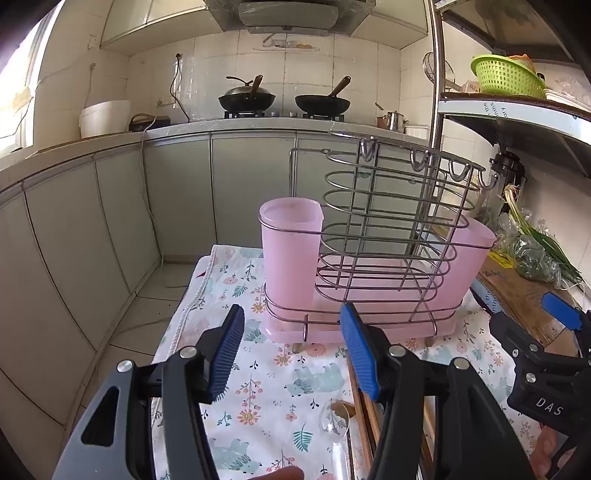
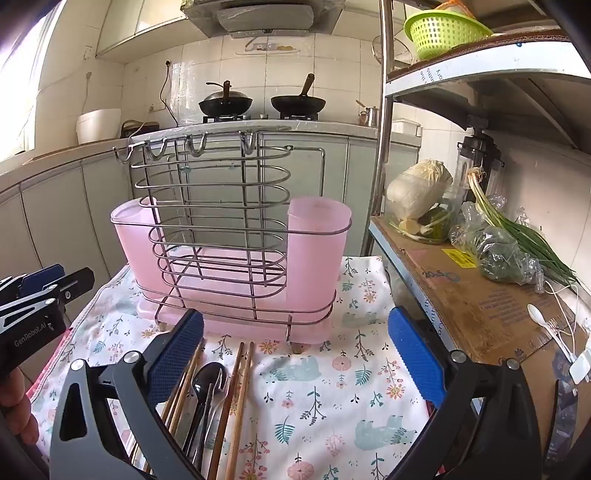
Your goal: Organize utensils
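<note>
A wire utensil rack [image 1: 388, 229] with pink plastic cups [image 1: 290, 251] stands on a floral cloth; it also shows in the right wrist view [image 2: 229, 236]. Wooden chopsticks [image 2: 236, 402] and a dark metal spoon [image 2: 208, 376] lie on the cloth in front of the rack, under my right gripper's left finger. The chopsticks [image 1: 364, 410] and a spoon [image 1: 338, 413] show in the left wrist view too. My left gripper [image 1: 291, 354] is open and empty above the cloth. My right gripper [image 2: 295, 358] is open and empty, just above the utensils.
A metal shelf unit stands to the right, with cardboard [image 2: 476, 299], bagged greens [image 2: 506, 251], a cabbage [image 2: 419, 192] and white plastic spoons [image 2: 550, 328]. A green basket [image 2: 443, 29] sits on the upper shelf. Kitchen counter and woks [image 1: 321, 101] are behind.
</note>
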Action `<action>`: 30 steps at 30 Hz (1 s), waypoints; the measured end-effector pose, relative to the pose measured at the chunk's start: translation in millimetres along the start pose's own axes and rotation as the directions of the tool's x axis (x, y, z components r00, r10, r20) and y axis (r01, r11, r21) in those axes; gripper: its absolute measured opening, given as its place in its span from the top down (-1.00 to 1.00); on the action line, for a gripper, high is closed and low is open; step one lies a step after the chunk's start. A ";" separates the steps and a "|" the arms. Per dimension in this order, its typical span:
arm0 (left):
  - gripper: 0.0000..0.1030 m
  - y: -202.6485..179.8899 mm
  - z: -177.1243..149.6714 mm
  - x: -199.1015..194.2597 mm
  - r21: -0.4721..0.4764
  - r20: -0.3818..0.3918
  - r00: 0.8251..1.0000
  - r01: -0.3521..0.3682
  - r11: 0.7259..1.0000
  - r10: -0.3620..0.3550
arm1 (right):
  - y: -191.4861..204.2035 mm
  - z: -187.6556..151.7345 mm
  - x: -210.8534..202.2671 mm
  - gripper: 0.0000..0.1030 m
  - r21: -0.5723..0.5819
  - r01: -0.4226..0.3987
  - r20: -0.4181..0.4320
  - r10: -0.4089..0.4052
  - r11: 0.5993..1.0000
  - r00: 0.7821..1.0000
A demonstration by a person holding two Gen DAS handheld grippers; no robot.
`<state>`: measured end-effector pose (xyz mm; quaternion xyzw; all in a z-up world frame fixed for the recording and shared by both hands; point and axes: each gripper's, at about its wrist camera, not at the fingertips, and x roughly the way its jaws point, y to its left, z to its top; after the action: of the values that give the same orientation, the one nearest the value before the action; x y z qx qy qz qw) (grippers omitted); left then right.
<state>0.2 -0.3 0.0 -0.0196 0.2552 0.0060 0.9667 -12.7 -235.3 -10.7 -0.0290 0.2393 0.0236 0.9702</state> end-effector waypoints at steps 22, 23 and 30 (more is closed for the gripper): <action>-0.05 -3.9 2.3 -4.8 0.008 0.010 1.000 0.000 1.000 0.000 | -1.4 0.9 3.4 -0.94 0.003 0.000 -0.004 0.000 1.000 1.000; -0.05 -3.9 2.7 -4.7 0.008 0.010 1.000 0.000 1.000 0.000 | -1.5 1.1 3.6 -0.94 0.002 0.001 -0.005 -0.001 1.000 1.000; -0.05 -3.0 -1.6 -5.1 0.006 0.010 1.000 0.001 1.000 -0.001 | 1.2 -2.0 3.1 -0.94 -0.001 0.004 -0.007 -0.004 1.000 1.000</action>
<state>-5.0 -3.4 1.2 -0.0169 0.2502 0.0051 0.9680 -11.0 -234.2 -13.9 -0.0300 0.2424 0.0215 0.9695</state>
